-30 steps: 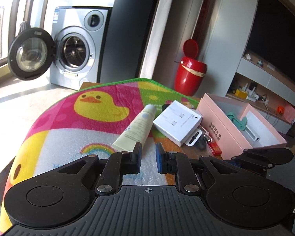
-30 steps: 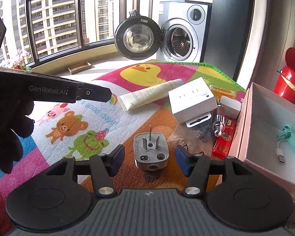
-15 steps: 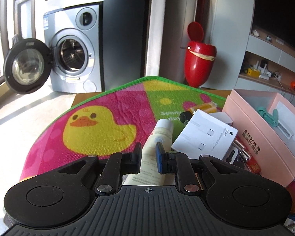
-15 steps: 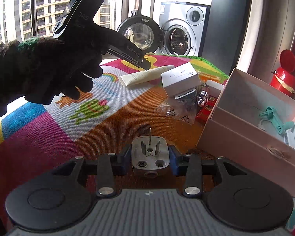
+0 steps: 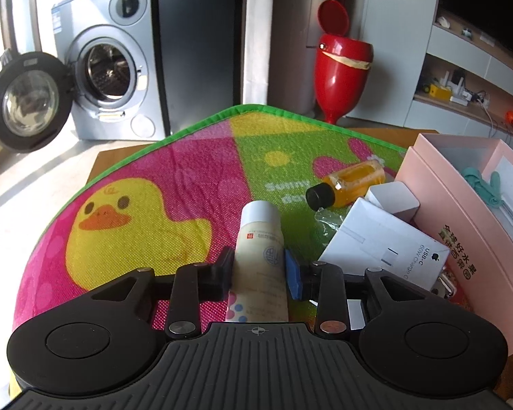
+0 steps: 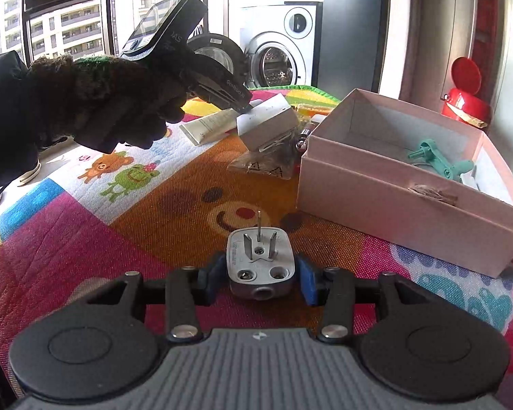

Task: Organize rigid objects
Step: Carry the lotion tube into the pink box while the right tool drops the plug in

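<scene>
My left gripper [image 5: 259,275] has its jaws on both sides of a cream tube [image 5: 259,256] lying on the colourful mat [image 5: 136,218]; the pads touch or nearly touch it. My right gripper [image 6: 260,278] is shut on a grey three-pin plug [image 6: 260,261], held above the mat [image 6: 154,225]. A pink open box [image 6: 410,184] stands to the right, also seen in the left wrist view [image 5: 468,239]. A white charger box [image 5: 383,242] and an orange bottle [image 5: 350,181] lie beside the tube.
A teal clip [image 6: 437,160] lies inside the pink box. The gloved hand with the left gripper [image 6: 119,102] shows in the right wrist view. A red bin [image 5: 338,65] and a washing machine [image 5: 109,65] stand behind the table.
My left gripper opened and moved forward, so the tube now lies between its jaws. My right gripper closed on the plug, lifted it and drew back from the other items.
</scene>
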Demonstrator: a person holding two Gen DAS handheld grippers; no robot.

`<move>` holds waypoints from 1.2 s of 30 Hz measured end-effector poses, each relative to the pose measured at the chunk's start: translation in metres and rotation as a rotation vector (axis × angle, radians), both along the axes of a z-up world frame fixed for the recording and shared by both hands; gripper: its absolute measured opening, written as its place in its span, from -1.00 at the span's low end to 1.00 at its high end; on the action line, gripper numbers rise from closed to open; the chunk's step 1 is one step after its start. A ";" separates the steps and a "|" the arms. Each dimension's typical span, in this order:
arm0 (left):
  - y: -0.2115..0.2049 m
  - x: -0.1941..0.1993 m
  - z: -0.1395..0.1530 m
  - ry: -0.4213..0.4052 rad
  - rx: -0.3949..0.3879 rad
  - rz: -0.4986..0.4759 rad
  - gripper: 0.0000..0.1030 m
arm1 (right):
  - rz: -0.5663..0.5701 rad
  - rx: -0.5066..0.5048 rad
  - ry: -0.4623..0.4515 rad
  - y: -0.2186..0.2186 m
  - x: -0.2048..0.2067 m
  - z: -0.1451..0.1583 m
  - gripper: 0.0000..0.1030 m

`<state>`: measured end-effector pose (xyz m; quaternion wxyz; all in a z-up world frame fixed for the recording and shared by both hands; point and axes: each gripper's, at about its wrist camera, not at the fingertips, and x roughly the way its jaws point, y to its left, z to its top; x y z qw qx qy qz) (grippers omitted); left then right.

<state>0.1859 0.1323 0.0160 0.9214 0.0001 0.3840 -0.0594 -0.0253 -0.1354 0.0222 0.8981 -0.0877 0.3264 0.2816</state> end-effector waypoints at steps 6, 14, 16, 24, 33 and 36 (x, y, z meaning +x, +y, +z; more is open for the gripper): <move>0.004 -0.033 0.001 -0.013 -0.008 -0.016 -0.39 | -0.001 0.006 0.006 -0.001 0.002 -0.002 0.11; 0.005 -0.124 0.005 0.009 -0.081 -0.031 -0.39 | -0.005 0.002 0.010 0.001 0.004 -0.002 0.28; 0.002 -0.144 0.006 0.021 -0.108 -0.045 -0.39 | -0.008 -0.001 0.009 0.002 0.004 -0.002 0.30; -0.017 -0.194 0.010 0.023 -0.142 -0.119 -0.39 | -0.026 -0.001 -0.002 0.002 0.002 -0.001 0.24; -0.057 -0.228 0.024 -0.010 -0.128 -0.322 -0.40 | 0.012 -0.004 -0.072 -0.019 -0.022 0.032 -0.24; -0.071 -0.233 0.041 -0.052 -0.155 -0.380 -0.40 | -0.008 -0.013 -0.165 -0.043 -0.039 0.062 -0.24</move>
